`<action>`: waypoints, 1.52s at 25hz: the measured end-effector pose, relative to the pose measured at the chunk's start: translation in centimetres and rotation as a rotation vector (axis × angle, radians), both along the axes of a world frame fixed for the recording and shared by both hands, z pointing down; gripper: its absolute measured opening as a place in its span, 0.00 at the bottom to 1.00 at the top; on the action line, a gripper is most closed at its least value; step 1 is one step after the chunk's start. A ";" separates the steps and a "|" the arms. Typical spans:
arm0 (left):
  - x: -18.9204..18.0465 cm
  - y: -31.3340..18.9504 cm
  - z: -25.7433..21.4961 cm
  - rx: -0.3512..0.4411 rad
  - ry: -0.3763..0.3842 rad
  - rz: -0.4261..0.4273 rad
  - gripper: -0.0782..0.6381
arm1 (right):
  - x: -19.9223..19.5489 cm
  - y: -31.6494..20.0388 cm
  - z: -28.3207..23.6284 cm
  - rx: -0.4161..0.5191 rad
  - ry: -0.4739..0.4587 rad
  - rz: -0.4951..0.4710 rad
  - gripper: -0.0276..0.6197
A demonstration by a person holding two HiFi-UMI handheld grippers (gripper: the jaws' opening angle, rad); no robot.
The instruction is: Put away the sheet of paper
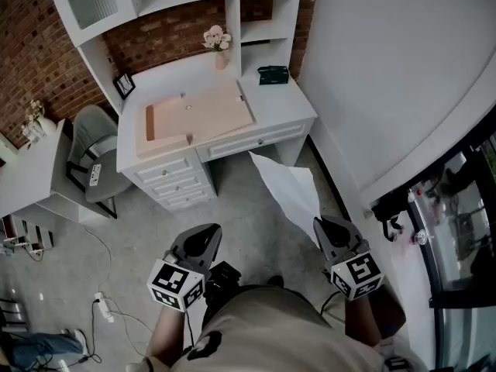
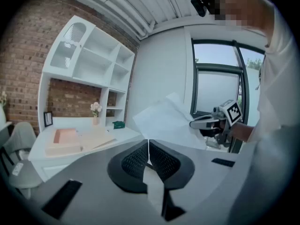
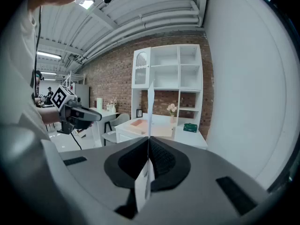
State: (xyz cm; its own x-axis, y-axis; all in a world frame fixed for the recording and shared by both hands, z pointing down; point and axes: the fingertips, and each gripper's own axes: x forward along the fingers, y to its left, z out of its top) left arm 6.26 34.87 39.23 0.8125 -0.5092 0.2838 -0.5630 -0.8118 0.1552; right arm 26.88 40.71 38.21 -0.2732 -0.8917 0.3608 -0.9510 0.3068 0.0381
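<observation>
On desk (image 1: 288, 105), open peach tray (image 1: 164, 119), rt tool (image 1: 322, 225) clamping sheet of paper (image 1: 291, 188)

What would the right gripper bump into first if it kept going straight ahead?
Most likely the white desk with drawers, dead ahead. The right gripper, jaws shut on the white sheet of paper, shows nothing else in line, though depth is unclear.

The sheet of paper (image 1: 291, 188) is thin, white and matt, with soft creases. The right hand-held gripper (image 3: 149, 140) has a smooth, matt grey plastic shell and black, finely ribbed pads (image 3: 163, 159). The worktop (image 1: 283, 107) is smooth and painted white, and the wall (image 1: 31, 45) behind it is rough red brick.
</observation>
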 end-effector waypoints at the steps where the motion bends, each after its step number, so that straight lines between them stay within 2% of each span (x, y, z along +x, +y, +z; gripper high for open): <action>1: -0.5 -0.6 0.0 0.027 -0.033 -0.011 0.14 | 0.3 -0.1 0.0 0.004 0.000 0.000 0.09; 4: -1.8 -1.8 0.0 0.081 -0.119 -0.044 0.14 | 1.0 -0.2 0.1 0.011 -0.002 -0.002 0.09; 7: -2.4 -1.8 -0.1 0.086 -0.158 -0.064 0.14 | 1.8 -0.1 0.2 0.011 -0.009 -0.011 0.09; 9: -1.7 -1.4 -0.5 0.079 -0.142 -0.071 0.14 | 2.4 0.0 0.2 0.013 -0.015 -0.019 0.09; 13: 1.9 -0.3 -1.1 0.068 -0.063 -0.048 0.14 | 3.5 0.2 0.3 0.017 -0.021 -0.031 0.09; 16: 4.1 0.4 -1.2 0.063 -0.039 -0.023 0.14 | 4.2 0.2 0.4 0.024 -0.057 -0.029 0.09; 19: 5.2 0.9 -1.3 0.072 -0.046 -0.020 0.14 | 4.7 0.4 0.6 0.021 -0.068 -0.046 0.09; 24: 5.7 1.2 -0.6 0.064 -0.082 -0.060 0.14 | 5.7 0.6 1.4 0.009 -0.018 -0.074 0.09; 29: 6.1 1.5 -0.4 0.047 -0.078 -0.090 0.14 | 6.0 0.3 1.7 0.006 0.022 -0.110 0.09; 38: 6.4 2.0 0.1 0.029 -0.098 -0.118 0.13 | 5.7 -0.3 1.7 0.015 0.025 -0.162 0.09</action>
